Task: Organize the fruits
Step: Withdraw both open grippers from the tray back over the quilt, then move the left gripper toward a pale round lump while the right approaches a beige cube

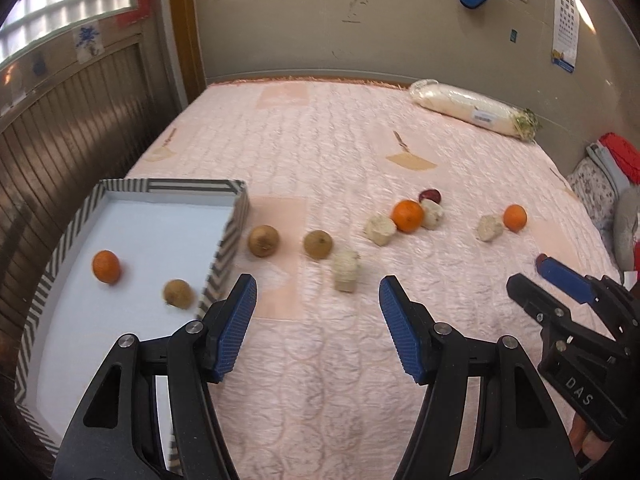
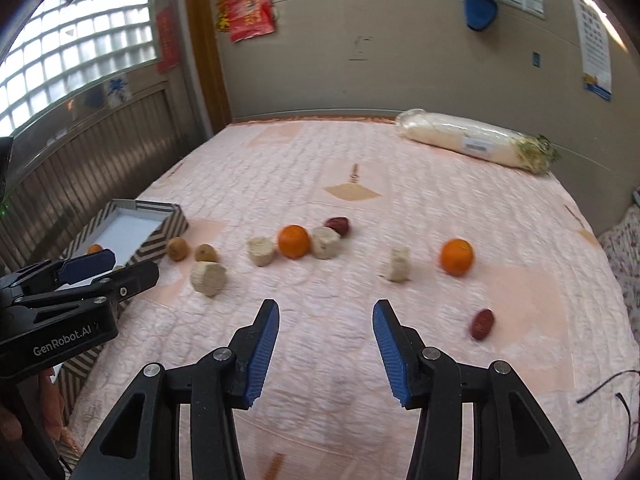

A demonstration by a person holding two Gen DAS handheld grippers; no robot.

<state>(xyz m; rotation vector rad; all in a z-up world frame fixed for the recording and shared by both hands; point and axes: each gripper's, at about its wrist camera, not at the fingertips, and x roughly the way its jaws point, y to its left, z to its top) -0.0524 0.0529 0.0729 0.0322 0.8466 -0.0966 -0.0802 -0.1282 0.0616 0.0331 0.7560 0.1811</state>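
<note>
A striped-walled box (image 1: 168, 186) at the left holds an orange (image 1: 106, 266) and a brown fruit (image 1: 179, 293). My left gripper (image 1: 318, 284) hovers open over the pink quilt beside the box, with nothing between its fingers. Beyond it lie two brown fruits (image 1: 263, 241) and a pale chunk (image 1: 346, 271). My right gripper (image 2: 326, 306) is also open and empty above the quilt. Ahead of it lie two oranges (image 2: 294, 241) (image 2: 457, 257), two red dates (image 2: 338, 225) (image 2: 483, 324) and several pale chunks (image 2: 399, 265). Each gripper shows at the edge of the other's view.
A plastic-wrapped white radish (image 1: 472, 110) lies at the back right of the bed. Pillows and folded cloth (image 1: 600, 184) sit past the right edge. A wood-panelled wall (image 1: 60, 152) runs along the left. A dark cable (image 2: 608, 388) lies on the quilt at the right.
</note>
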